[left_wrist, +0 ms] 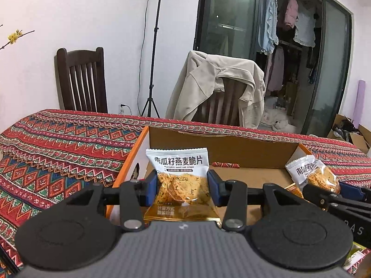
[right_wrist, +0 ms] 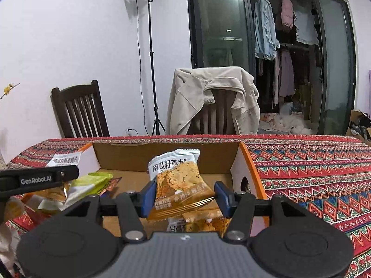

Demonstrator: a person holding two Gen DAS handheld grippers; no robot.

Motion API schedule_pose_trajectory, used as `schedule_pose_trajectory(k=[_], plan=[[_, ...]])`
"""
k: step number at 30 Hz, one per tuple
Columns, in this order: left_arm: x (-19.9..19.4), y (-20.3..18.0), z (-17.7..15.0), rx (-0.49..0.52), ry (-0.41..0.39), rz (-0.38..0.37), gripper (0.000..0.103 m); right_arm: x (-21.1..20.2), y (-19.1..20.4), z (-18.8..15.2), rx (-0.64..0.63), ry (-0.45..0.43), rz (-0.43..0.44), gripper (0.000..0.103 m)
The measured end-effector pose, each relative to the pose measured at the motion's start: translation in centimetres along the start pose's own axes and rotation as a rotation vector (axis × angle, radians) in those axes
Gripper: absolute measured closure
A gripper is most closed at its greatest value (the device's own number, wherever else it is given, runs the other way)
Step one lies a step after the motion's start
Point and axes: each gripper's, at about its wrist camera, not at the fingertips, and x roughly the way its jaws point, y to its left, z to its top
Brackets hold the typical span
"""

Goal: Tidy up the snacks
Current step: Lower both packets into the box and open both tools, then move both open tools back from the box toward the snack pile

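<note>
Green packet point(right_wrist: 89, 181) only in right wrist view

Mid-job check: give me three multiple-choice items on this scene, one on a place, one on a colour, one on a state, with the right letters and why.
1. Where is the left gripper's crisp packet?
A. over the open cardboard box
B. on the chair seat
C. on the floor

2. What colour is the box's side edge?
A. green
B. orange
C. purple

3. What is the state of the right gripper?
A. empty and wide open
B. lying flat on the tablecloth
C. jaws closed on a crisp packet

Answers:
1 A, the box's back wall and floor show behind the packet.
2 B, an orange strip runs along the side flap.
3 C, the blue pads press both sides of the packet.
</note>
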Motion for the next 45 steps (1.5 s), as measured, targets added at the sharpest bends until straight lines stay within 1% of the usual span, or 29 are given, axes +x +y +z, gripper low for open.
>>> schedule_pose_trajectory(k=[2,3,4,5,6,8,10,22,30,35,38,45], plan=[[0.0,0.0,-0.1,-0.009,-0.004,0.002,0.042,0.2,-0.1,-0.1,-0.005,0.008,-0.008,0.046],[-0.1,0.1,-0.2,-0.018,-0.007,-0.001,0.020,0.3,-0.2,-0.1,-0.004,0.012,-0.010,0.035],[-0.3,0.2,-0.2,-0.027,-0.019,0.001,0.007,0.2,-0.3,-0.2,0.002,0.016,-0.008,0.027],[-0.5,0.3,-0.2,-0.032,-0.038,0.010,0.001,0.0,-0.3,-0.1,0.009,0.018,-0.005,0.010],[-0.8,0.3,-0.3,-0.034,-0.056,0.024,0.000,-0.1,-0.5,-0.1,0.017,0.015,-0.005,0.003],[-0.9,0.2,-0.2,-0.032,-0.053,0.052,0.000,-0.2,-0.7,-0.2,0.024,0.013,-0.011,0.003],[-0.9,0.2,-0.3,-0.036,-0.048,0.040,0.000,-0.3,-0.9,-0.2,0.028,0.013,-0.021,0.000],[-1.8,-0.3,0.2,-0.024,-0.063,0.027,0.000,-1.6,-1.4,-0.1,0.038,-0.014,-0.028,0.000],[-4.2,0.1,1.7,-0.036,-0.072,0.024,0.000,-3.8,-0.3,1.1,0.009,-0.047,-0.038,0.000],[-5.9,0.8,1.9,-0.017,-0.067,0.024,0.000,-5.0,0.2,1.2,-0.019,-0.028,-0.044,0.000],[-7.0,1.6,1.6,-0.014,-0.050,0.023,0.000,-5.8,0.5,1.0,-0.022,-0.016,-0.045,0.000],[-9.3,3.5,-0.5,0.020,0.001,0.015,0.000,-8.1,0.6,-0.7,-0.028,0.019,-0.041,0.000]])
